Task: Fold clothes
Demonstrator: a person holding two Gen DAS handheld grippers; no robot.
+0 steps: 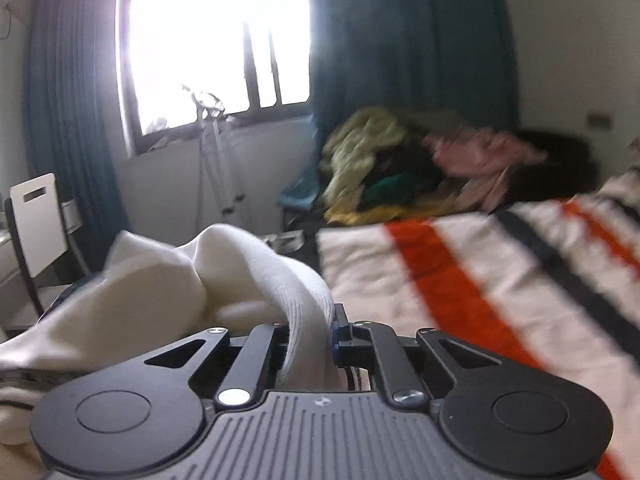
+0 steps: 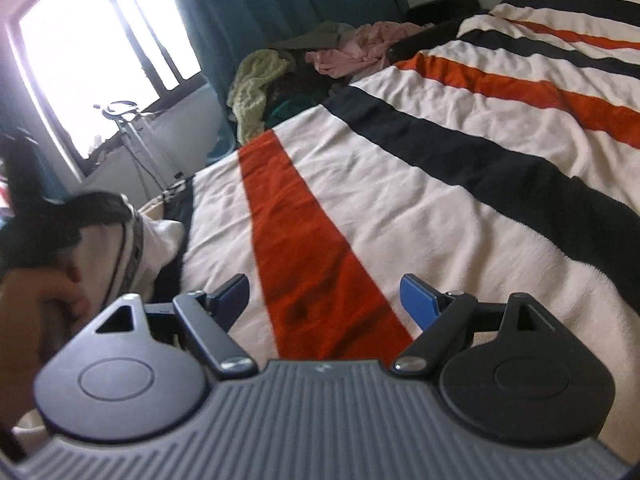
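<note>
My left gripper [image 1: 316, 336] is shut on a fold of a white knit garment [image 1: 160, 280], which bulges up and to the left of the jaws, off the edge of the bed. The striped blanket [image 1: 460, 280] in white, orange and black covers the bed to the right. In the right wrist view, my right gripper [image 2: 326, 294] stands open just above the striped blanket [image 2: 400, 200], with nothing between its blue pads. At that view's left edge the white garment [image 2: 160, 240], with dark stripes on its band, sits next to a person's hand [image 2: 32, 308].
A pile of loose clothes [image 1: 400, 168], green, yellow and pink, lies at the far end of the bed [image 2: 304, 64]. A bright window [image 1: 216, 40] with teal curtains is behind, with a metal stand [image 1: 212, 152] beneath it. A white chair [image 1: 36, 220] stands at the left.
</note>
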